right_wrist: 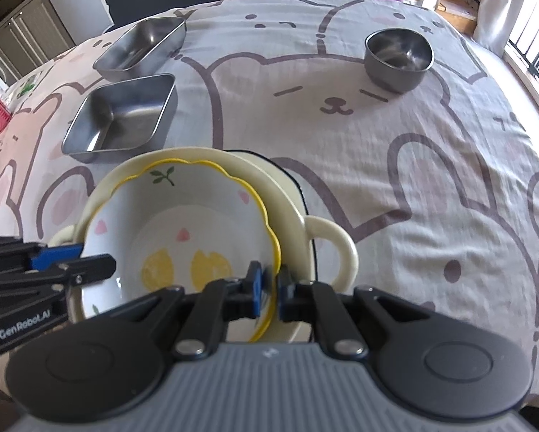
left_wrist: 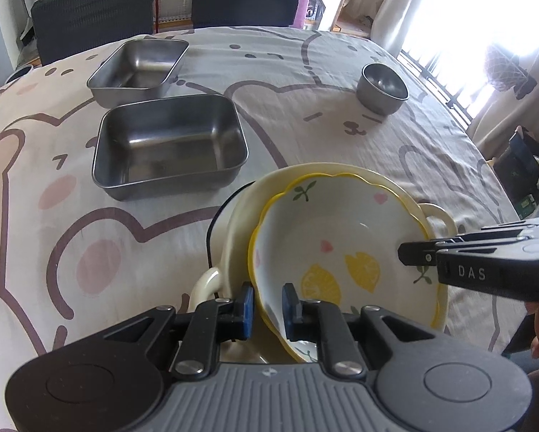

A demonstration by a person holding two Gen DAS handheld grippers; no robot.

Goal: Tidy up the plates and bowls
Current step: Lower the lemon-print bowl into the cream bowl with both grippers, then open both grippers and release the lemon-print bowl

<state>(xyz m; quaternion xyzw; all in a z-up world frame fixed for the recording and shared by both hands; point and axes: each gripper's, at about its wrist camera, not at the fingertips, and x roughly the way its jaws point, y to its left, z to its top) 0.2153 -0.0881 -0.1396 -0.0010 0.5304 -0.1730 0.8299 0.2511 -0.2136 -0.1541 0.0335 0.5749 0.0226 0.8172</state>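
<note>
On the left of the cloth-covered worktop (right_wrist: pixel 377 165) sit two square steel trays, the nearer tray (left_wrist: pixel 168 144) just in front of the farther tray (left_wrist: pixel 140 66). In the middle, the left hand-held gripper (left_wrist: pixel 266 307) straddles the near rim of the lemon-patterned bowl (left_wrist: pixel 341 244), its blue pads slightly apart, while the right hand-held gripper (right_wrist: pixel 269 293) is clamped on the opposite rim. That bowl sits tilted inside a cream two-handled bowl (right_wrist: pixel 291 201), and a small round steel bowl (right_wrist: pixel 399 57) stands well apart to the right.
</note>
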